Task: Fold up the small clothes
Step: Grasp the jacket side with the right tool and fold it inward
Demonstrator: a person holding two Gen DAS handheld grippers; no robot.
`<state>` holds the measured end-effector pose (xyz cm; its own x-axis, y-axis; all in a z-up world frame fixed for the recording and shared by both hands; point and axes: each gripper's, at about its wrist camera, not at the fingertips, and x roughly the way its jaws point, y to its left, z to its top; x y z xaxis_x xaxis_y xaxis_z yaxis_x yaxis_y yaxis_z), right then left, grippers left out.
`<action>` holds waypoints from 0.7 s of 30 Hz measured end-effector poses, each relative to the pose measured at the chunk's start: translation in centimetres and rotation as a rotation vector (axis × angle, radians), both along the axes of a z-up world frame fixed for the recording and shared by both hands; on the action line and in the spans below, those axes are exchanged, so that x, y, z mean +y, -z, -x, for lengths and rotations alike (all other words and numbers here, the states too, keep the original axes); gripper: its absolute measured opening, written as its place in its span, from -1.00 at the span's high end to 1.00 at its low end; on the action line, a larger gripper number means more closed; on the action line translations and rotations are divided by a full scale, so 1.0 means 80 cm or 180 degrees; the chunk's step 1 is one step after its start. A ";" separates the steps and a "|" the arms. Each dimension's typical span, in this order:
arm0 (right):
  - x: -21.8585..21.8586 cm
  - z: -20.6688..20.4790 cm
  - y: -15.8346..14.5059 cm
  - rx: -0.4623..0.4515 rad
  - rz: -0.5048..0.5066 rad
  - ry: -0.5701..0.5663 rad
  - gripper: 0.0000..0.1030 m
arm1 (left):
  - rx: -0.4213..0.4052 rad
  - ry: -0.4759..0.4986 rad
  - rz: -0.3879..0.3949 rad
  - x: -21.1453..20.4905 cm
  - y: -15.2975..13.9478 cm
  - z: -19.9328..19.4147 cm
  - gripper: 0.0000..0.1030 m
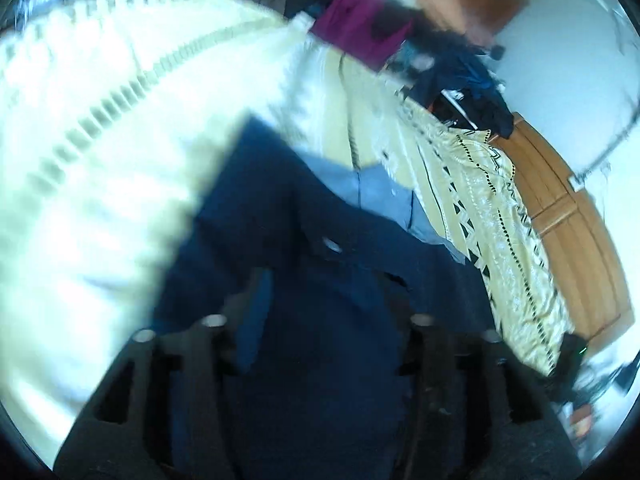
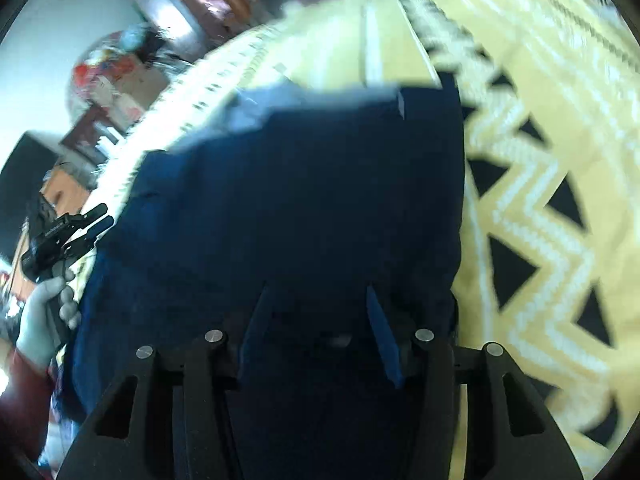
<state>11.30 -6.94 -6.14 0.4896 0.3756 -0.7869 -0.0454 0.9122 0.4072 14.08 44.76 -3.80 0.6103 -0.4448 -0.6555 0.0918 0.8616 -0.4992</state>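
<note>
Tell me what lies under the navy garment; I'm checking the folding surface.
The navy garment lies on a yellow patterned bedspread, which shows around its edges. A lighter blue layer peeks out beside it. Anything beneath its middle is covered.

One navy garment (image 2: 304, 200), one yellow patterned bedspread with black triangles (image 2: 540, 208), one maroon cloth (image 1: 360, 28), one dark clothes heap (image 1: 472, 92), two grippers, left (image 2: 94, 222), right (image 2: 316, 312), one gloved hand (image 2: 44, 312)

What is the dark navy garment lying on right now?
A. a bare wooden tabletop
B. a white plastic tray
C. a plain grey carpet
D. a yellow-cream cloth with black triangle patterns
D: in the right wrist view the navy garment rests on the yellow-cream cloth with black triangles and white zigzags, and the left wrist view shows the same patterned cloth beside it.
</note>
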 end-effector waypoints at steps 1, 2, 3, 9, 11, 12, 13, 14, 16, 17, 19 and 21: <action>-0.003 0.016 -0.015 -0.0066 0.0001 -0.0012 -0.22 | -0.0067 -0.0017 -0.0125 0.021 -0.013 0.016 -0.28; -0.006 0.032 -0.026 -0.0087 0.0004 -0.0020 -0.29 | -0.0085 -0.0058 -0.0226 0.040 -0.021 0.030 -0.30; -0.012 0.056 -0.036 -0.0081 0.0023 0.0000 -0.32 | -0.0057 -0.0092 -0.0291 0.063 -0.026 0.047 -0.34; -0.036 0.178 -0.031 0.0313 -0.0343 0.0238 -0.33 | 0.0382 0.0206 -0.0118 0.148 -0.013 0.147 -0.35; -0.034 0.209 -0.025 0.0446 -0.0430 0.0255 -0.33 | 0.0570 0.0400 0.0022 0.147 0.006 0.174 -0.37; -0.030 0.227 -0.018 0.0567 -0.0515 0.0227 -0.33 | 0.0681 0.0514 0.0091 0.144 0.019 0.189 -0.37; -0.026 0.237 -0.013 0.0654 -0.0539 0.0202 -0.33 | 0.0778 0.0616 0.0109 0.139 0.032 0.205 -0.38; -0.020 0.249 -0.009 0.0733 -0.0511 0.0162 -0.35 | 0.0883 0.0715 0.0131 0.133 0.046 0.220 -0.38; -0.004 0.269 -0.003 0.0857 -0.0416 0.0011 -0.40 | 0.1000 0.0845 0.0162 0.123 0.061 0.239 -0.38; 0.002 0.275 0.000 0.0904 -0.0372 -0.0032 -0.41 | 0.1026 0.0911 0.0226 0.118 0.068 0.248 -0.39; 0.014 0.286 0.009 0.1005 -0.0342 -0.0117 -0.41 | 0.1027 0.1004 0.0288 0.110 0.068 0.258 -0.48; 0.026 0.294 0.018 0.1112 -0.0122 -0.0207 -0.41 | 0.1019 0.1065 0.0184 0.100 0.067 0.259 -0.52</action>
